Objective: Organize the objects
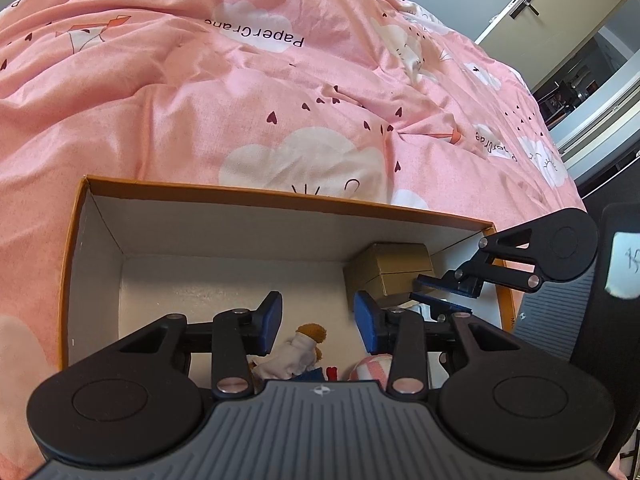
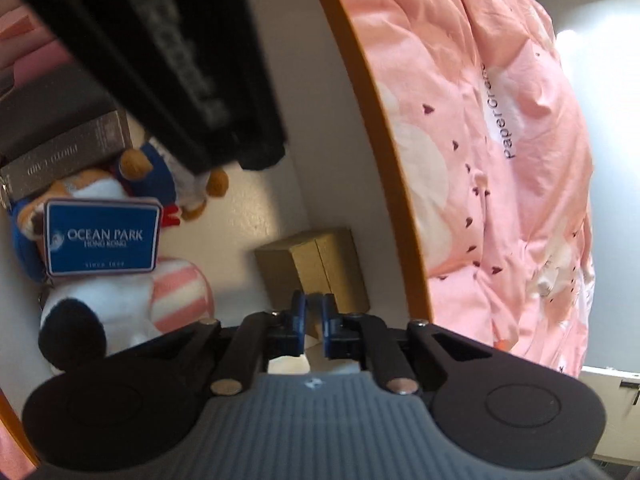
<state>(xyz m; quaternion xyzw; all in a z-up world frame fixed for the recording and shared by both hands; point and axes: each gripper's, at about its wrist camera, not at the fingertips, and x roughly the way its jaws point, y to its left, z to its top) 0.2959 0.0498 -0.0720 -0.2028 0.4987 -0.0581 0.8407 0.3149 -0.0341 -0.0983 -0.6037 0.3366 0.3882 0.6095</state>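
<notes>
An orange-rimmed cardboard box [image 1: 280, 196] lies open on the pink bed. In its far right corner sits a small gold box [image 1: 394, 268] [image 2: 316, 264]. My left gripper [image 1: 319, 318] hangs open over the box floor, above a white and orange plush toy [image 1: 298, 350]; nothing is between its pads. My right gripper [image 2: 314, 320] [image 1: 434, 291] is shut right next to the near side of the gold box, and I see nothing held in it. A plush with a blue Ocean Park tag [image 2: 102, 234] and a pink-striped plush [image 2: 182, 294] lie on the floor of the box.
A dark photo-card box [image 2: 68, 156] stands against the box wall behind the plush toys. The rumpled pink duvet [image 1: 240, 100] surrounds the box. A door [image 1: 560, 8] and a dark chair [image 1: 592, 320] are to the right of the bed.
</notes>
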